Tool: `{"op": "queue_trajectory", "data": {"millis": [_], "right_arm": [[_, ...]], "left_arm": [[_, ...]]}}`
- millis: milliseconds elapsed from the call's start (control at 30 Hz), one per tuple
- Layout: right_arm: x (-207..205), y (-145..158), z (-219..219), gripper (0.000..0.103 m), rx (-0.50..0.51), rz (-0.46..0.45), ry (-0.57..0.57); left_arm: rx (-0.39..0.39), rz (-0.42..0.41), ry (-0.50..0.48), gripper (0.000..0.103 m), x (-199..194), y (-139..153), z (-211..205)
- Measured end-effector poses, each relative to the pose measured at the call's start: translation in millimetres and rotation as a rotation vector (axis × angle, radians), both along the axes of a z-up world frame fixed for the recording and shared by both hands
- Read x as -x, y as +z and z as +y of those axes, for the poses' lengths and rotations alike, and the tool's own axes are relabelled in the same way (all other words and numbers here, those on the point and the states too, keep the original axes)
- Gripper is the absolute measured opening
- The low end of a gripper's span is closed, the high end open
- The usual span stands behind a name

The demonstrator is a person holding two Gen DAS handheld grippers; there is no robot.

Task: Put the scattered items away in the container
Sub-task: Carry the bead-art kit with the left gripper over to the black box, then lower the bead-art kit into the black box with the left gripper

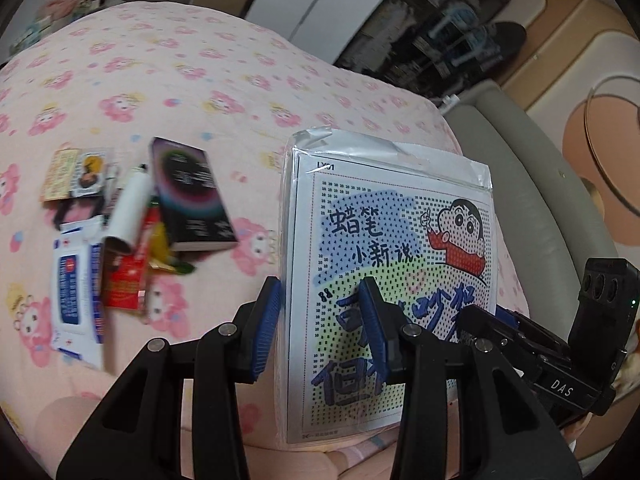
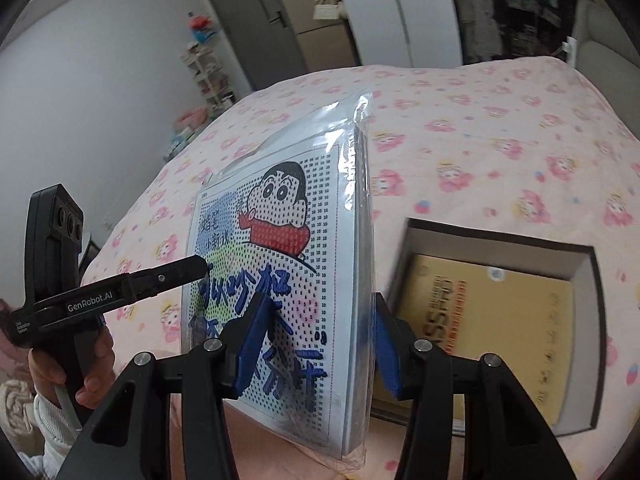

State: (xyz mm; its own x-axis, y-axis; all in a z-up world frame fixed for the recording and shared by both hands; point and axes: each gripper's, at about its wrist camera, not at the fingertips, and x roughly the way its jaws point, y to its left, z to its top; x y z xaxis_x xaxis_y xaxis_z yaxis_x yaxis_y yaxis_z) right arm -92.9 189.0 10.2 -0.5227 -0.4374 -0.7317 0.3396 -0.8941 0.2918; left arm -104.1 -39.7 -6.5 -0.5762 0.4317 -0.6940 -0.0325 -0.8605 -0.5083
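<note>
A flat cartoon bead-art kit in a clear plastic bag (image 1: pixel 392 272) stands upright above the pink bed. My left gripper (image 1: pixel 324 324) is around its left edge, jaws partly apart. My right gripper (image 2: pixel 320 344) is around its other edge (image 2: pixel 280 280), pads near both faces. Each gripper shows in the other's view: the right one (image 1: pixel 532 340) at the kit's right, the left one (image 2: pixel 168 276) at its left. An open black box (image 2: pixel 592 320) with a yellow booklet (image 2: pixel 500 332) inside lies on the bed right of the kit.
A pile lies on the bed at left: a dark book (image 1: pixel 192 196), a white tube (image 1: pixel 128 212), a wet-wipes pack (image 1: pixel 76 292), red packets (image 1: pixel 124 280) and small cards (image 1: pixel 76 174). The pink floral sheet (image 1: pixel 200 80) ends at a grey bed frame (image 1: pixel 532 184).
</note>
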Motion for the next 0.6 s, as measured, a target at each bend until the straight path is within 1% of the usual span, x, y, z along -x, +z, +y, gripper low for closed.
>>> {"op": "queue_trajectory", "data": {"millis": [167, 333, 467, 600], "right_arm": [[1, -13, 49, 0.046, 0.023, -0.019, -0.084], [6, -29, 89, 0.047, 0.045, -0.048, -0.162], [13, -42, 111, 0.047, 0.068, -0.064, -0.213], [14, -58, 124, 0.047, 0.091, -0.082, -0.240]], "left_arm": [[0.040, -0.013, -0.069, 0.040, 15, -1, 57], [0.078, -0.033, -0.122, 0.040, 33, -11, 101], [0.094, -0.046, -0.160, 0.040, 42, -21, 125], [0.115, -0.067, -0.176, 0.040, 49, -30, 139]]}}
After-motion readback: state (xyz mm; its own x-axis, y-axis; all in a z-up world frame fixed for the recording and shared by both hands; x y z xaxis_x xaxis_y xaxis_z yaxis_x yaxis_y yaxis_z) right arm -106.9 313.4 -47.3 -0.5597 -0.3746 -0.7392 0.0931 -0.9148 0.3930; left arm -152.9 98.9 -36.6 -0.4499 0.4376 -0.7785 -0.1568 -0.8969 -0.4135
